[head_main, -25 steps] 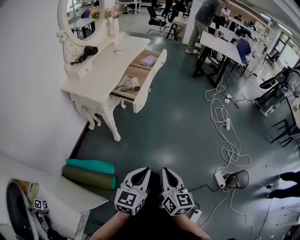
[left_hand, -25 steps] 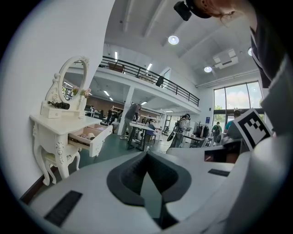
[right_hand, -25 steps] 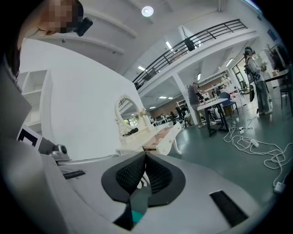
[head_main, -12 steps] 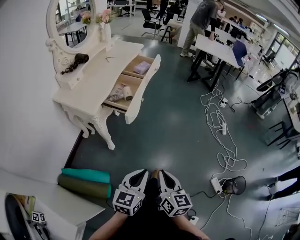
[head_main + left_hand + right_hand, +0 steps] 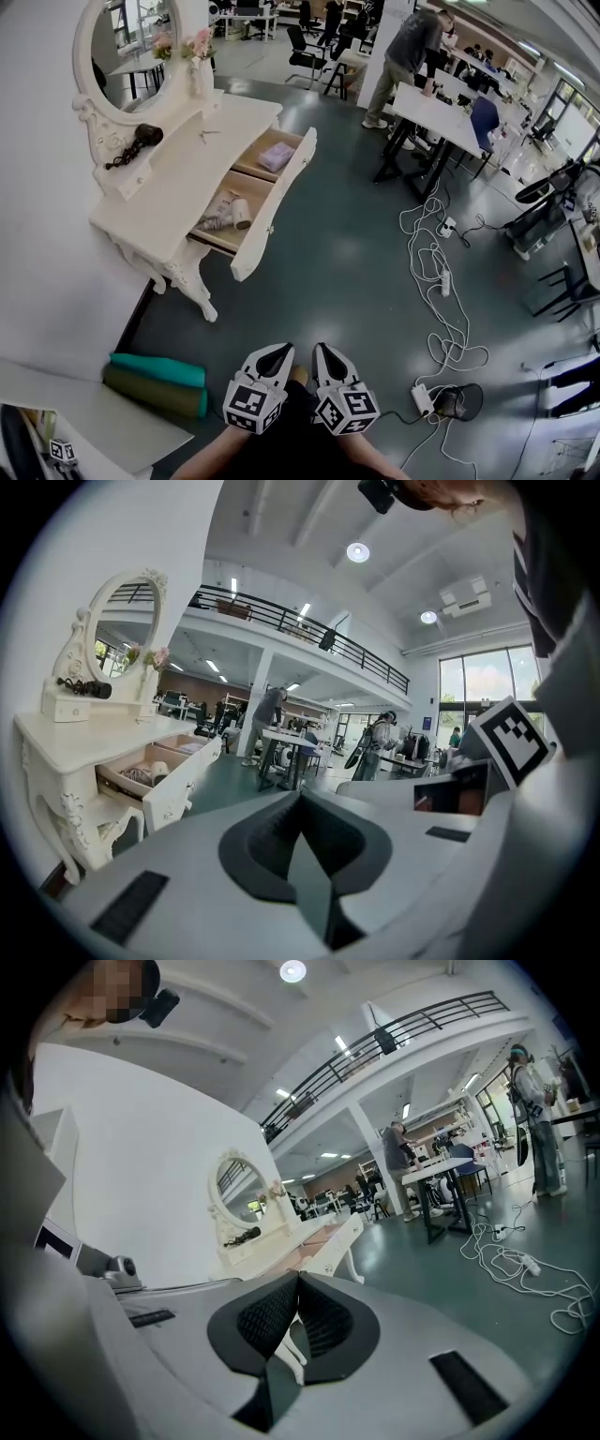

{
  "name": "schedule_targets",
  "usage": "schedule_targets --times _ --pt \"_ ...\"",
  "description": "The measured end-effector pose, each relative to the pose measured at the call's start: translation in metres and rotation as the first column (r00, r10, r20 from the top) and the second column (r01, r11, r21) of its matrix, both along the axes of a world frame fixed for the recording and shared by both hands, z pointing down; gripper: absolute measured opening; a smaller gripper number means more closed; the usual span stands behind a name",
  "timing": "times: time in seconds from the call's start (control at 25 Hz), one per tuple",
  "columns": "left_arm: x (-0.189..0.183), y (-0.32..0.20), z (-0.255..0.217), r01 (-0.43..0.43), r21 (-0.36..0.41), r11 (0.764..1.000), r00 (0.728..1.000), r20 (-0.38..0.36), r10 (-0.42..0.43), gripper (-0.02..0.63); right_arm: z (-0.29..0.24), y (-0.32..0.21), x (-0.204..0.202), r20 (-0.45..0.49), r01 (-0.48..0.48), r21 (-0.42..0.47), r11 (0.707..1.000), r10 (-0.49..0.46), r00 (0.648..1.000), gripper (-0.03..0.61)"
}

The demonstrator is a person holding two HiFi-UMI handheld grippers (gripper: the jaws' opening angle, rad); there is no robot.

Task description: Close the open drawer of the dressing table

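Observation:
A white dressing table (image 5: 155, 192) with an oval mirror stands against the left wall. Its long drawer (image 5: 275, 202) is pulled out, with small items lying inside. Both grippers hang close to my body at the bottom of the head view, far from the table. My left gripper (image 5: 279, 351) is shut with nothing in it, and my right gripper (image 5: 318, 349) beside it is shut and empty too. The left gripper view has the open drawer (image 5: 178, 780) at its left. In the right gripper view the dressing table (image 5: 291, 1237) stands beyond the shut jaws.
Rolled teal and olive mats (image 5: 155, 380) lie by the wall at lower left. White cables (image 5: 441, 281) and a power strip trail over the floor at right. A person (image 5: 408, 56) leans over desks (image 5: 441, 98) in the back. A hair dryer (image 5: 131, 145) rests on the tabletop.
My view has shifted forward: the dressing table has slid left and down in the head view and the mirror shows more. Both grippers stay shut in front of me.

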State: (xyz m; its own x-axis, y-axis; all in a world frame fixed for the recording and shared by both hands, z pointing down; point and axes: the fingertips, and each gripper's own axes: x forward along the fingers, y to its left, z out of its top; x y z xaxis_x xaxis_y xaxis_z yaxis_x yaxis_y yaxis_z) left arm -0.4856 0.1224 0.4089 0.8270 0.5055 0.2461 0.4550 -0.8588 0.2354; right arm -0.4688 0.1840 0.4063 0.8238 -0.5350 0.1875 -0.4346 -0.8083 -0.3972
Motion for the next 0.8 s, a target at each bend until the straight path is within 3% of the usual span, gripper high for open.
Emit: schedule_targets --times 0.44,0.8 --pt "0.076 0.033 0.008 0.005 0.0 1.0 1.0 0.003 -0.005 0.02 -0.004 0.021 0.082 -0.019 0.04 0.02 0.999 -0.039 0.999 0.034" --pt "0.119 0.051 0.016 0.002 -0.006 1.0 1.0 0.011 -0.002 0.02 0.005 0.037 0.124 0.001 0.055 0.014 0.998 -0.055 0.999 0.034"
